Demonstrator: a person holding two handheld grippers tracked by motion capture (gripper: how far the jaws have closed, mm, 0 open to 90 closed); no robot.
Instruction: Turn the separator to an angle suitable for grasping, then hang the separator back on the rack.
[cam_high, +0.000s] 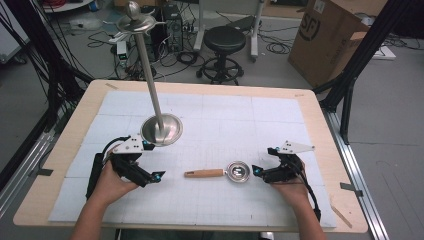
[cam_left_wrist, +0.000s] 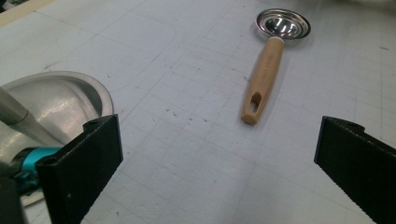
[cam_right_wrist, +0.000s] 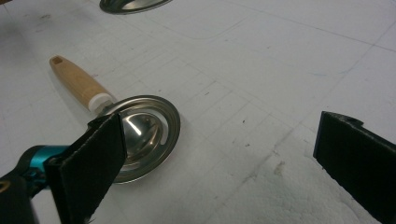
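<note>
On cardboard box (cam_high: 332, 35) beyond table (cam_high: 60, 150): "SF" logo; spoon (cam_left_wrist: 266, 65) handle lettering unreadable.

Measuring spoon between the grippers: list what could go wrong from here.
1. The measuring spoon lies flat on the mat, so the open left gripper, aimed at its wooden handle, might push it along instead of catching it.
2. The tall metal stand rises right beside the left gripper; a careless swing could knock its pole.
3. The open right gripper sits close to the spoon's bowl; one jaw could nudge and spin it.
</note>
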